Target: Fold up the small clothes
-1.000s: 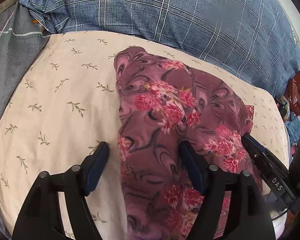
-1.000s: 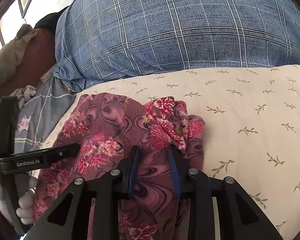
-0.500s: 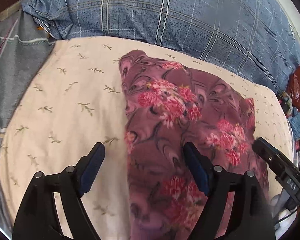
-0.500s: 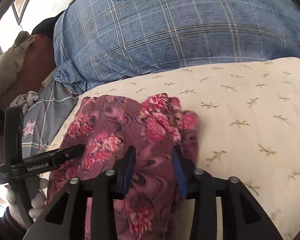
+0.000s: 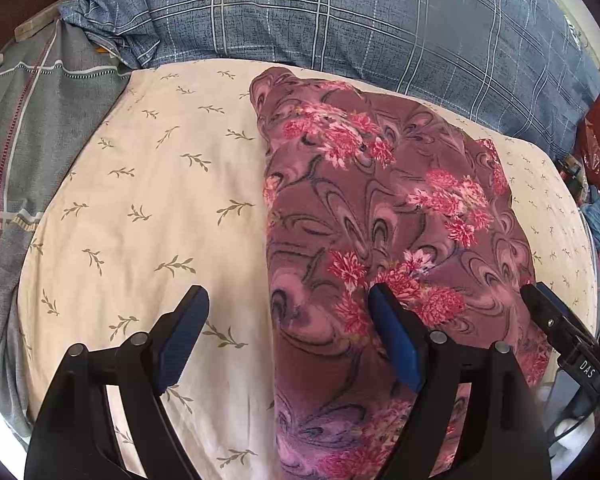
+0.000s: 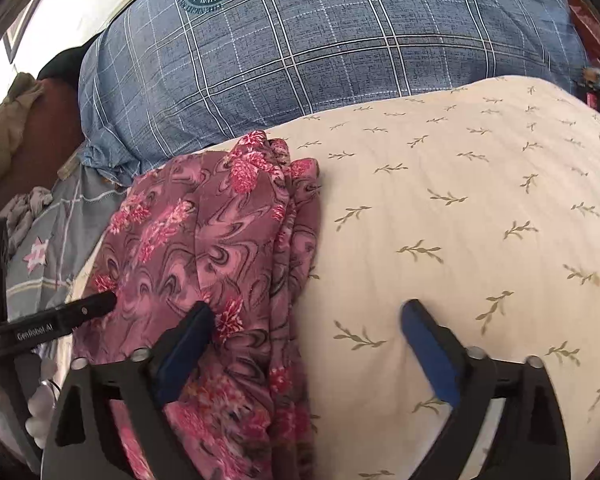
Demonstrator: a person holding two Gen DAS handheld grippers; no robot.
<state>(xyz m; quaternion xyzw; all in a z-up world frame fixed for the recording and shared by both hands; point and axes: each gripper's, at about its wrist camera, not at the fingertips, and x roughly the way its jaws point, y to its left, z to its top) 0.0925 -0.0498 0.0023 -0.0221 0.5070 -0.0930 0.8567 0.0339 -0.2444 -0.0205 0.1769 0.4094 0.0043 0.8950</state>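
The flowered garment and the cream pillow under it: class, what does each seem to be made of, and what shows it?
Flowered garment: looks like thin, soft printed fabric, matte; it lies in limp folds and creases. Cream pillow: probably woven cotton-like cloth over soft filling, matte with a fine ribbed texture and a rounded, puffed shape.

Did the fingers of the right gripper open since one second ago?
Yes. The right gripper was pinched on the floral garment; now its jaws stand wide apart, one finger over the leaf-print cream pillow.
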